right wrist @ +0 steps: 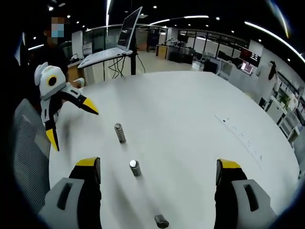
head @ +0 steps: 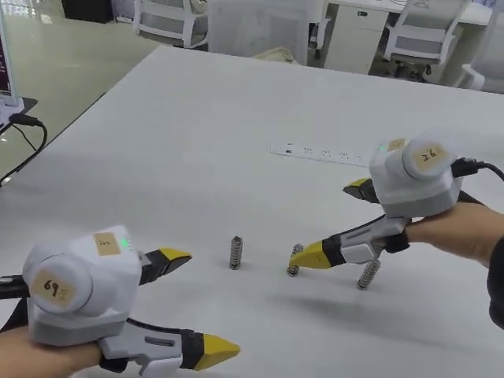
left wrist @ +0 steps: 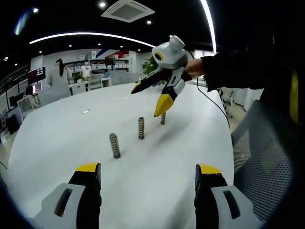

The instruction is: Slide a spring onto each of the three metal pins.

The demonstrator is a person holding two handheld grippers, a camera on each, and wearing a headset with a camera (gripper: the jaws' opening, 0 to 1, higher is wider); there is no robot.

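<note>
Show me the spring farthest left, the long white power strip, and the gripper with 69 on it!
Leftmost spring (head: pixel 235 252): head view, middle of its coils.
Power strip (head: pixel 319 153): head view, middle of its top face.
Left gripper (head: pixel 213 301): head view, midway between its yellow tips.

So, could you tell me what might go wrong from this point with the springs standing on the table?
1. The right gripper is open, with its lower yellow tip right beside the middle spring; a small sweep could knock it over.
2. The leaning spring near that hand stands tilted, and nothing visible braces it on the smooth table, so a nudge may topple it.
</note>
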